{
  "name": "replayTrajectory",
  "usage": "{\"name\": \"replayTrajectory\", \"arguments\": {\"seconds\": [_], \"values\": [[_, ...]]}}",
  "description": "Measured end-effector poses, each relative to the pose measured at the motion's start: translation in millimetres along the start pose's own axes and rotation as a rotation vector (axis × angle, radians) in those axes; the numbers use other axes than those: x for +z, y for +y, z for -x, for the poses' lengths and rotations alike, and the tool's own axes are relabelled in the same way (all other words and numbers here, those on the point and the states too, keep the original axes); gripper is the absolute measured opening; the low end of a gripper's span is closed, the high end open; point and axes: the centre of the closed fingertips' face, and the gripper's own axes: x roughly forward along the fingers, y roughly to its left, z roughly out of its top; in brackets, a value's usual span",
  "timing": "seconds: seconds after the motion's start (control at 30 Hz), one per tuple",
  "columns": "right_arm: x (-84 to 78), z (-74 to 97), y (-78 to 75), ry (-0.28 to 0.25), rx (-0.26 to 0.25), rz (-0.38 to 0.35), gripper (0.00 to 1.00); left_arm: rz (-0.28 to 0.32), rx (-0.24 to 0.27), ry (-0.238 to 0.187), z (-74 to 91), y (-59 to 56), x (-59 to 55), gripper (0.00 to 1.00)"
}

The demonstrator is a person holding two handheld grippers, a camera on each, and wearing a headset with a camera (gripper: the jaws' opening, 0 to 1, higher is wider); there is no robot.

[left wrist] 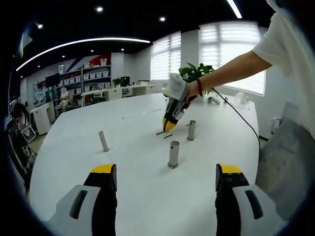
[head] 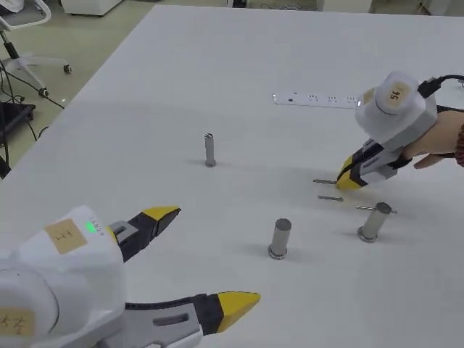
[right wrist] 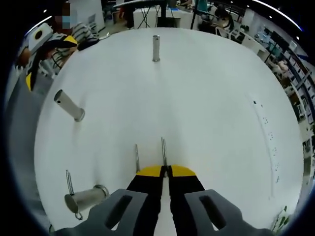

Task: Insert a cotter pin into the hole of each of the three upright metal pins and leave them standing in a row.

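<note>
Three metal pins stand upright on the white table point(head: 181, 80): a thin one point(head: 209, 150) at the back, a thicker one point(head: 280, 238) in front, and a third point(head: 372, 221) at the right with a cotter pin point(head: 377, 209) through its top. Two loose cotter pins lie flat: one point(head: 324, 181) reaches into my right gripper's point(head: 346, 183) tips, the other point(head: 330, 198) lies just beside it. In the right gripper view the jaws of my right gripper point(right wrist: 166, 169) are shut on that cotter pin point(right wrist: 163, 150). My left gripper point(head: 203, 256) hovers open at the near left, nothing between its jaws.
A white power strip point(head: 315, 99) lies at the back right of the table. An office chair point(head: 29, 29) stands off the table's far left edge. Bare tabletop stretches between the pins and the left gripper.
</note>
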Motion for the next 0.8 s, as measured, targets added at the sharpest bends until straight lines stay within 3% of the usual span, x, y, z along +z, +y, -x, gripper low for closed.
{"name": "replayTrajectory", "arguments": {"seconds": [0.07, 0.33, 0.8], "values": [[0.5, 0.2, 1.7, 0.030, -0.011, 0.072, 0.06, -0.001, 0.001, 0.005, 0.7, 0.3, -1.2, 0.82], [0.6, 0.4, 5.0, 0.075, -0.029, 0.122, 0.02, 0.000, -0.002, 0.015, 2.5, -0.3, -3.9, 0.81], [8.8, 5.1, 2.4, 0.056, -0.103, 0.195, 0.02, -0.017, -0.018, 0.034, 4.3, 1.7, 0.7, 0.77]]}}
